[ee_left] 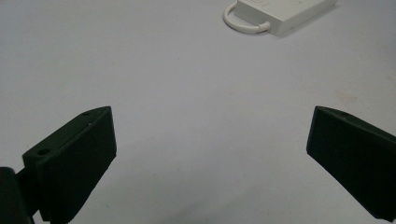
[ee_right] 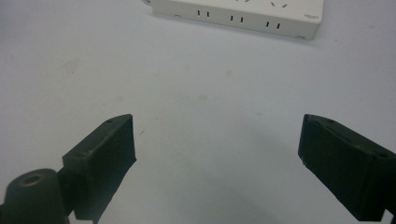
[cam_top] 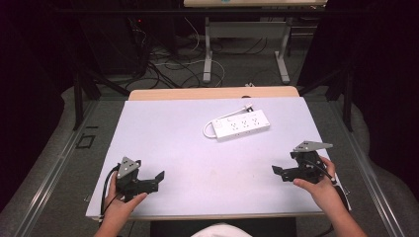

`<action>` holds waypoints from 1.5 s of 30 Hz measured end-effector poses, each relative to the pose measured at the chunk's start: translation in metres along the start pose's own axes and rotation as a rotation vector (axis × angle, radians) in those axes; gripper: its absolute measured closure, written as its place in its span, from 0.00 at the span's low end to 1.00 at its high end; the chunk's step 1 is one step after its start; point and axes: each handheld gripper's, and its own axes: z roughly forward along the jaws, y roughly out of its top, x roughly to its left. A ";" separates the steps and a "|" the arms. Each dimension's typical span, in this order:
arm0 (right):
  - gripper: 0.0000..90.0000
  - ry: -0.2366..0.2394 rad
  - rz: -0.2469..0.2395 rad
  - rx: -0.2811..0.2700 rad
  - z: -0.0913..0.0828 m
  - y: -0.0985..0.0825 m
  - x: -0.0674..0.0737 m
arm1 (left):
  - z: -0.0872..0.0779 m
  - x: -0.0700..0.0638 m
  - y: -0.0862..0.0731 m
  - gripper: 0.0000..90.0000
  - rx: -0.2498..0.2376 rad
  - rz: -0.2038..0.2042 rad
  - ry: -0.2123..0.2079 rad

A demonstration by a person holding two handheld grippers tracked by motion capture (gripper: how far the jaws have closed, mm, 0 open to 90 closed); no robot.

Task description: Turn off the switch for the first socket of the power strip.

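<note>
Here, on the near left of the white counter [cam_top: 163,133], the left tool [cam_top: 157,178] sits in the person's left hand [cam_top: 120,205], a grey three-cornered plate on its top and a black cable looping down past the wrist. Its jaws point toward the middle of the counter and stand wide apart with nothing between them; in the left gripper view the two black jaws rise from the lower corners with bare white surface in the gap, so this tool [ee_left: 210,154] is released and empty.

Farther in and right of centre lies a white power strip [cam_top: 242,125], flat on the counter and set at a slight angle, its rows of sockets facing up. Its white cord [cam_top: 210,129] curls in a loop off the left end, and a plug end sticks out past the far edge. It is well apart from both tools. The left gripper view catches a corner of the power strip [ee_left: 285,14] with the looped cord [ee_left: 243,23] at the top edge; the right gripper view shows its long side [ee_right: 243,11] with pairs of slots.

On the near right, the right hand [cam_top: 321,185] grips the right tool [cam_top: 277,172], whose jaws aim left across the counter. In the right gripper view this tool [ee_right: 217,154] also stands spread open, holding nothing.
</note>
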 end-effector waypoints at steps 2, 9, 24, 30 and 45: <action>0.12 -0.007 0.010 0.001 -0.001 -0.004 -0.002 | 0.000 0.000 0.000 0.01 0.000 0.000 0.000; 0.13 -0.024 0.047 -0.011 -0.004 -0.018 -0.010 | 0.000 0.000 0.000 0.01 0.000 -0.001 0.001; 0.17 -0.090 0.108 -0.039 -0.003 -0.036 -0.023 | -0.001 0.001 0.000 0.01 0.008 0.001 -0.001; 0.17 -0.103 0.130 -0.053 0.001 -0.043 -0.029 | -0.001 0.001 0.000 0.01 0.007 0.002 -0.002; 0.17 -0.132 0.167 -0.098 0.002 -0.056 -0.040 | 0.000 0.003 0.001 0.01 0.016 0.011 0.002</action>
